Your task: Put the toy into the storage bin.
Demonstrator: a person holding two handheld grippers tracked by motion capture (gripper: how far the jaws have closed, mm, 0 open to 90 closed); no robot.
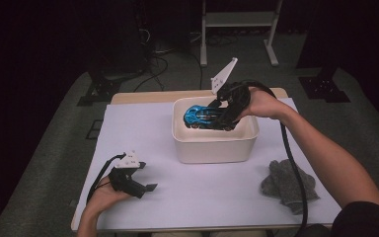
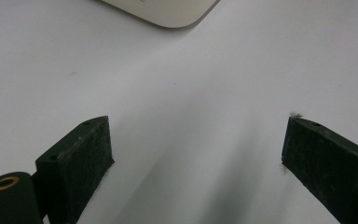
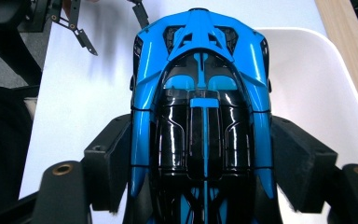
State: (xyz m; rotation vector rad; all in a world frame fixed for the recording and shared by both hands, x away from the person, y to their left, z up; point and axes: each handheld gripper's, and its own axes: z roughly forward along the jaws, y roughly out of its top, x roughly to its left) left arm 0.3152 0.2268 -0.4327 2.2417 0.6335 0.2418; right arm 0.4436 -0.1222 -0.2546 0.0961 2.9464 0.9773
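Blue-and-black toy car [image 3: 200, 116], cream tub [image 1: 214, 145], grey cloth [image 1: 288, 185], white sheet [image 1: 197, 192].

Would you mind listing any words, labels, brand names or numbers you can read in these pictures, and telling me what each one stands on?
There is no readable text in any view.
The blue and black toy car held in the right gripper bears no badge, number or lettering.
The white bin, the grey cloth, the white table cover and the left gripper are likewise unmarked.

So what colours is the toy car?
Bright blue with glossy black panels on the toy car, best in the right gripper view.
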